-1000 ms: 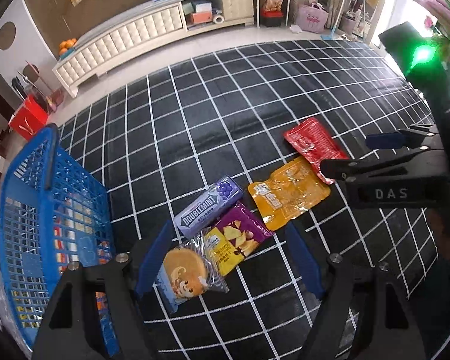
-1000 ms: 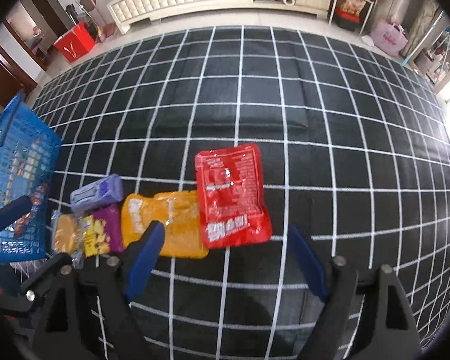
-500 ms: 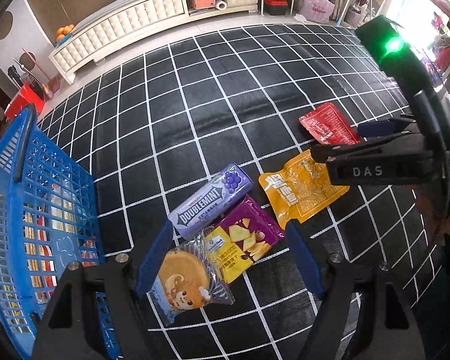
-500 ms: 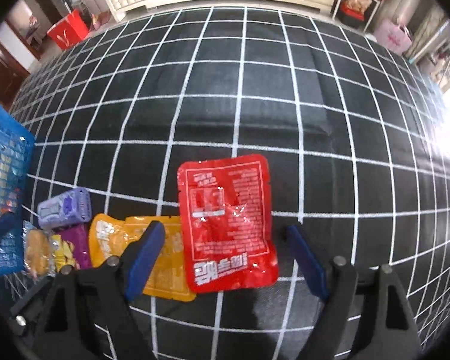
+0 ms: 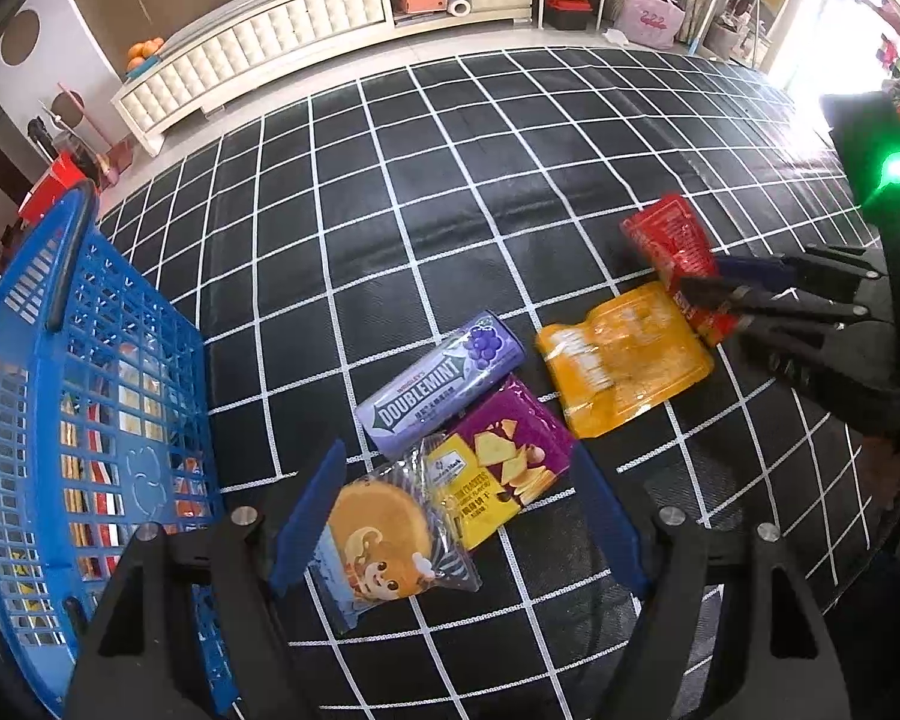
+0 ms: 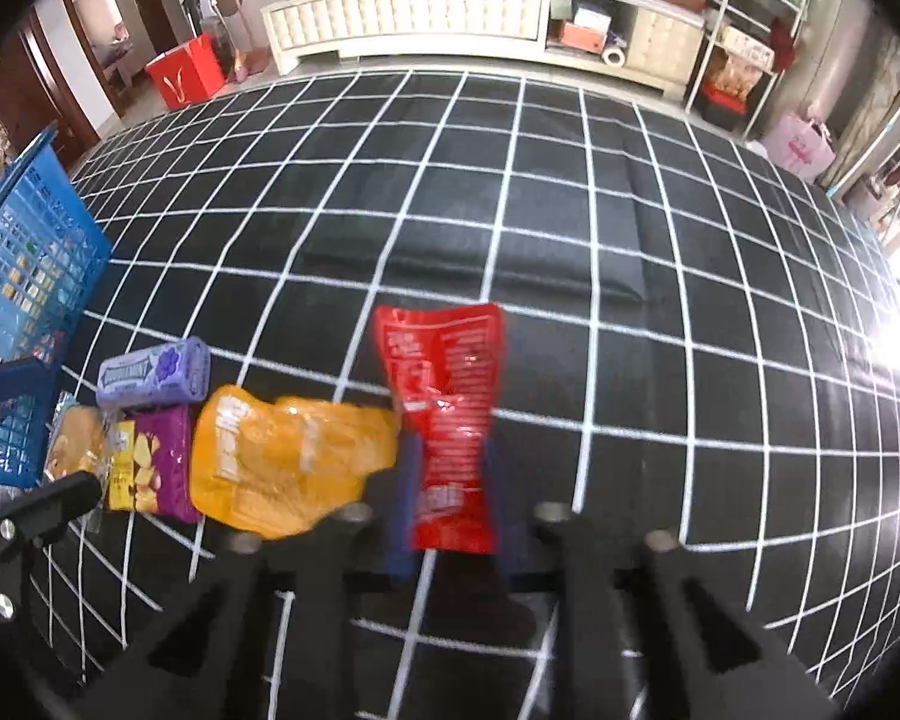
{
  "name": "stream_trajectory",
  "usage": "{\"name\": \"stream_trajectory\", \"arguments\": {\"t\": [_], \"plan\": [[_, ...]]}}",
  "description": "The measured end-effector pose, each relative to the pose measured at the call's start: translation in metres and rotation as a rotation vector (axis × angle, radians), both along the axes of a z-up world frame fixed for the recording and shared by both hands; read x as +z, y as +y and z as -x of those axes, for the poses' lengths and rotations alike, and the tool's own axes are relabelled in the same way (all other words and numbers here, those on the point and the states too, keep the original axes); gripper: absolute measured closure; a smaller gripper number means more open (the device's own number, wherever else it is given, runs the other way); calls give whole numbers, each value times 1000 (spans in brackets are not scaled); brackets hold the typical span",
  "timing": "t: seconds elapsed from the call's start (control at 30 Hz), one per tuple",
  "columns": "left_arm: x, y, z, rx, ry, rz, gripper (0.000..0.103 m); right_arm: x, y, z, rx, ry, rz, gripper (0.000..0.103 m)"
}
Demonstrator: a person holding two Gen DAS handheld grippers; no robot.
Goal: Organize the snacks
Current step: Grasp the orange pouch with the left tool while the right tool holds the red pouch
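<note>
- My right gripper (image 6: 450, 480) is pinched on the red pouch (image 6: 444, 384), near edge, pouch buckled
- Left gripper (image 5: 459, 510) wide apart, holding nothing, over the cake pack (image 5: 384, 540)
- Risk: grip looks shallow, view's blurred; pouch may slip en route to blue basket (image 5: 42, 360)

Mat (image 5: 450, 228): black, white grid.
Basket (image 5: 24, 360): blue lattice.
Packets: red (image 6: 444, 396); orange (image 6: 282, 456); purple-yellow (image 5: 498, 468).
Gum box (image 5: 438, 384): lilac.
</note>
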State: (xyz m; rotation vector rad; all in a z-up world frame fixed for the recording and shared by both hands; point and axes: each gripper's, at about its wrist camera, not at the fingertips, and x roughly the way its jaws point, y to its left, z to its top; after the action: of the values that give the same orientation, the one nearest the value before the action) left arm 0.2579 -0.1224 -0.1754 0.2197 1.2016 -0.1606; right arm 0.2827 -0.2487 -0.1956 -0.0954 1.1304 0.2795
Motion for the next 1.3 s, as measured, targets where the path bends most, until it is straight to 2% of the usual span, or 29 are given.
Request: {"name": "stream_trajectory", "arguments": {"t": [0.2, 0.23, 0.27, 0.3, 0.4, 0.6, 0.7, 0.8, 0.9, 1.03, 1.3], "plan": [[4, -15, 2, -46, -7, -30, 28, -6, -16, 18, 12, -26, -39, 83], [3, -18, 2, -52, -6, -34, 28, -5, -17, 18, 12, -29, -47, 86], [3, -21, 2, -61, -7, -39, 28, -4, -20, 21, 8, -34, -54, 99], [3, -24, 2, -71, -7, -44, 27, -3, -28, 24, 0, -34, -67, 101], [6, -35, 3, -110, -17, -70, 27, 5, -50, 27, -25, -34, -123, 101], [6, -56, -4, -219, -36, -127, 27, 14, -55, 24, -38, -40, -154, 101], [8, -64, -10, -241, -36, -109, 28, 23, -64, 25, -65, -54, -169, 101], [6, -77, -17, -306, -23, -110, 28, 30, -78, 17, -115, -57, -193, 101], [-3, -96, -23, -423, -4, -156, 28, 27, -90, 12, -161, -38, -231, 101], [-21, -115, -23, -562, 24, -231, 28, 30, -96, 13, -170, -37, -234, 101], [-47, -121, -30, -633, 109, -263, 27, 32, -92, 13, -157, -36, -259, 101]]}}
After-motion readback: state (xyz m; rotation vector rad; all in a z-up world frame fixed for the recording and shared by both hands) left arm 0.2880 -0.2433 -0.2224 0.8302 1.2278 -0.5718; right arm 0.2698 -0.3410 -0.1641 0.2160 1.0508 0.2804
